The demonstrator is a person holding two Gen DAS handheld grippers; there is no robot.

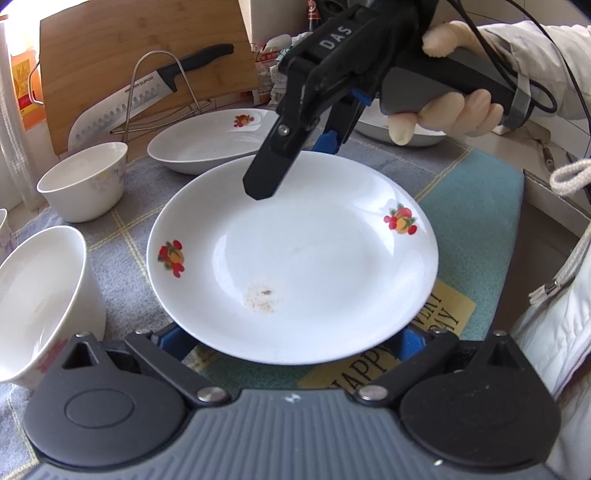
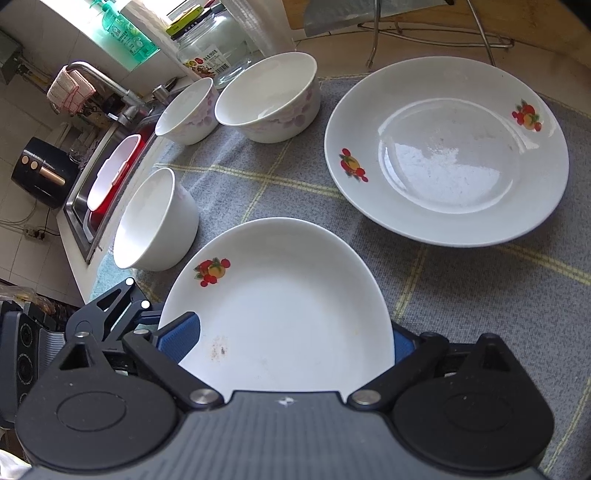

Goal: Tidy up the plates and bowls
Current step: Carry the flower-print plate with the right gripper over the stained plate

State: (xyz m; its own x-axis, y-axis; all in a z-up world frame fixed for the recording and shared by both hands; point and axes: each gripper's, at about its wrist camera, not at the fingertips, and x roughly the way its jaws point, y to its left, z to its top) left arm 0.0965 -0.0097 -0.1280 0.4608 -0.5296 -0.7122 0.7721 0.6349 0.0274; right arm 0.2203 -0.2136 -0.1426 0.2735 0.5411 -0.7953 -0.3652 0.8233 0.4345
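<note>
Both the left gripper (image 1: 291, 347) and right gripper (image 2: 291, 339) have their fingers pinching opposite rims of one plate (image 1: 295, 258), lifted mid-transfer; next, probably stacking it on the second plate (image 2: 447, 155).

Bright daylight enters from a window (image 2: 122, 22) at upper left. Glare on the far plate (image 2: 443, 155). Soft shadows. Focus sharp; strong fisheye curvature and dark corners at edges.
</note>
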